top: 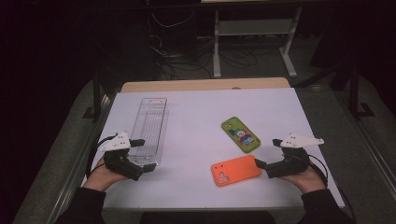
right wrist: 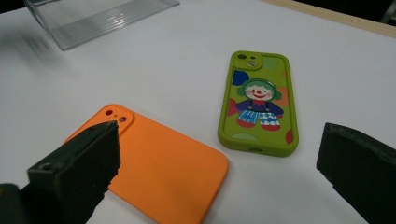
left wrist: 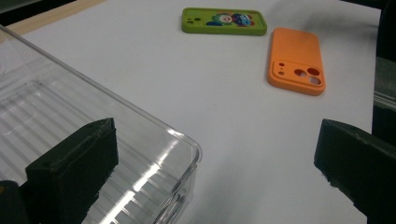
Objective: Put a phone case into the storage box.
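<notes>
With jaws spread wide, the right gripper (top: 268, 157) hovers at the orange phone case (top: 235, 170), just right of the clear tray (top: 150, 130), ready to lift it, while the equally spread left gripper (top: 141, 156) brackets the tray's near end to steady it

Right tongs (right wrist: 217, 172): jaws wide apart
Orange case (right wrist: 161, 163): under left jaw
Green case (right wrist: 258, 102): just beside, flat on tabletop (right wrist: 140, 60)
</notes>
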